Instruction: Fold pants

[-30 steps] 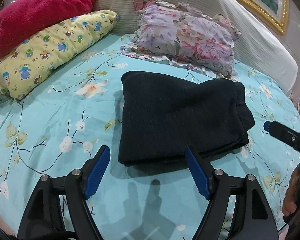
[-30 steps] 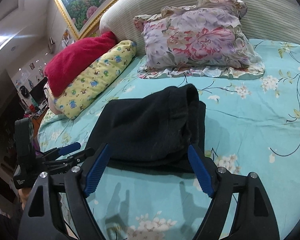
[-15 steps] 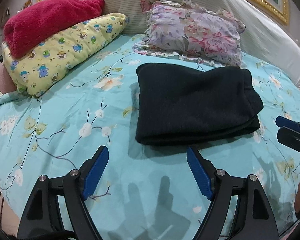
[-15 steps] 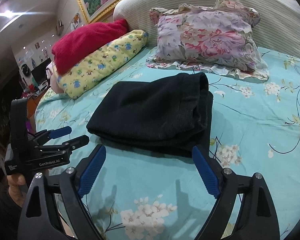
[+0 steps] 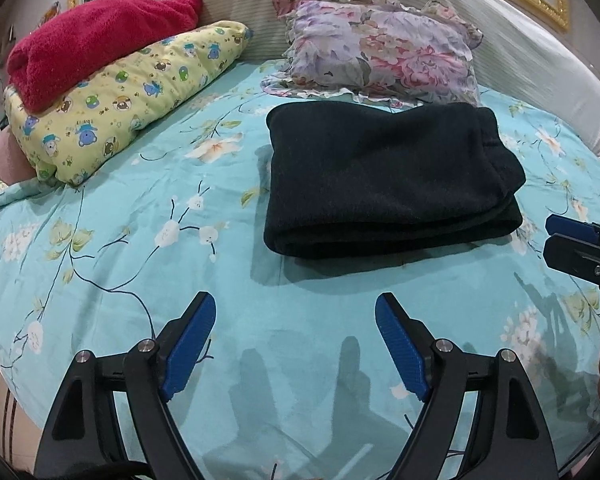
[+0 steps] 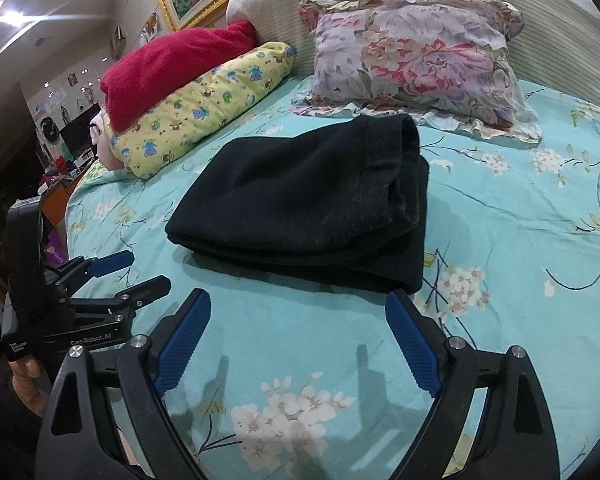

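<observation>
Left wrist view: black pants (image 5: 388, 176) lie folded into a thick, layered rectangle.

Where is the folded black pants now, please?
The folded black fleece pants lie on the turquoise floral bedsheet, centre-right in the left wrist view, just in front of the purple floral ruffled pillow.

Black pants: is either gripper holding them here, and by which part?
Nothing is held. The left gripper and right gripper are both open, short of the folded black pants, which lie on the bedsheet untouched.
</observation>
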Available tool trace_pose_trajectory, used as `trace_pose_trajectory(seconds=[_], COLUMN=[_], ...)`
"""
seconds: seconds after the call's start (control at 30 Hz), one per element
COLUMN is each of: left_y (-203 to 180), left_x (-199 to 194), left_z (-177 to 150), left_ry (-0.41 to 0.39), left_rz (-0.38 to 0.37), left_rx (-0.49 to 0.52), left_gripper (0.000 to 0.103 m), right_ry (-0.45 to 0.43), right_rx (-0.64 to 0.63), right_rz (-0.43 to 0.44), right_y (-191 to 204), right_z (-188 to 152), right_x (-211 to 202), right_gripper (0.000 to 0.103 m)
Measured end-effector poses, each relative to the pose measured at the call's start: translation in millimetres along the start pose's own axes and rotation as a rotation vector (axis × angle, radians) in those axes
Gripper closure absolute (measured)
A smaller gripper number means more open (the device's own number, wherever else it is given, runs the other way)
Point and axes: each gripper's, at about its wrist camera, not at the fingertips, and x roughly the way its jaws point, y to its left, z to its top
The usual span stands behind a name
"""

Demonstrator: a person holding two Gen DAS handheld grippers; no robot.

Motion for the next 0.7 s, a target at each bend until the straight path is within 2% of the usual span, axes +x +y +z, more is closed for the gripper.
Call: trace_pose_trajectory(seconds=[0.7], left_y=[2], left_x=[17], left_z=[-2], left_ry=[-0.002], left_rz=[0.013], left_rx=[0.006], left_gripper=[0.020], right_ry=[0.041], right_rx=[-0.051], right_rz=[-0.014], right_y=[3], right_z=[-2], right_x=[26], right_gripper=[0.014])
